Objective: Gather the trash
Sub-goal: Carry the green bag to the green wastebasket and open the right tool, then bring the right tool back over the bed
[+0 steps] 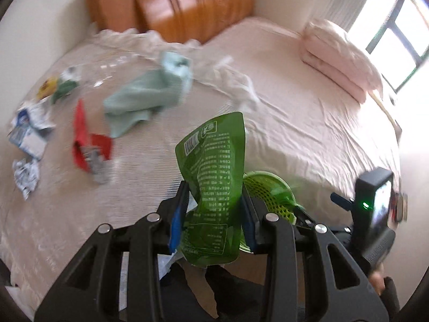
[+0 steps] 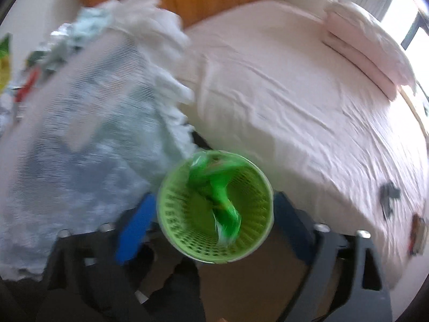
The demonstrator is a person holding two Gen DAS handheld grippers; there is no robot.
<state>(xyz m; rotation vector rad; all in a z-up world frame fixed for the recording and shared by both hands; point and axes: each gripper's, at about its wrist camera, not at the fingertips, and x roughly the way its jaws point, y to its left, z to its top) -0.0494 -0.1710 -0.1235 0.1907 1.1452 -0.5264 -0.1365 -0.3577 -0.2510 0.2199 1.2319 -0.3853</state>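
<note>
My left gripper [image 1: 214, 212] is shut on a green snack wrapper [image 1: 214, 177] and holds it upright above the bed's near edge. A green perforated basket [image 1: 270, 190] sits just right of it. In the right wrist view my right gripper [image 2: 214, 214] is shut on the green basket [image 2: 185, 230], which holds a crumpled green wrapper [image 2: 222, 204]. More trash lies on the bed at the left: a red wrapper [image 1: 85, 139], white and blue packaging [image 1: 29, 131], a crumpled paper [image 1: 25, 177] and a yellow and green wrapper [image 1: 56, 88].
A teal towel [image 1: 144, 96] and a white cloth [image 1: 230, 75] lie on the pink bed [image 1: 308, 123]. Folded pink bedding [image 1: 340, 59] sits at the far right by a window. A wooden headboard [image 1: 187, 5] stands behind. A white mesh cloth [image 2: 80, 123] fills the right view's left side.
</note>
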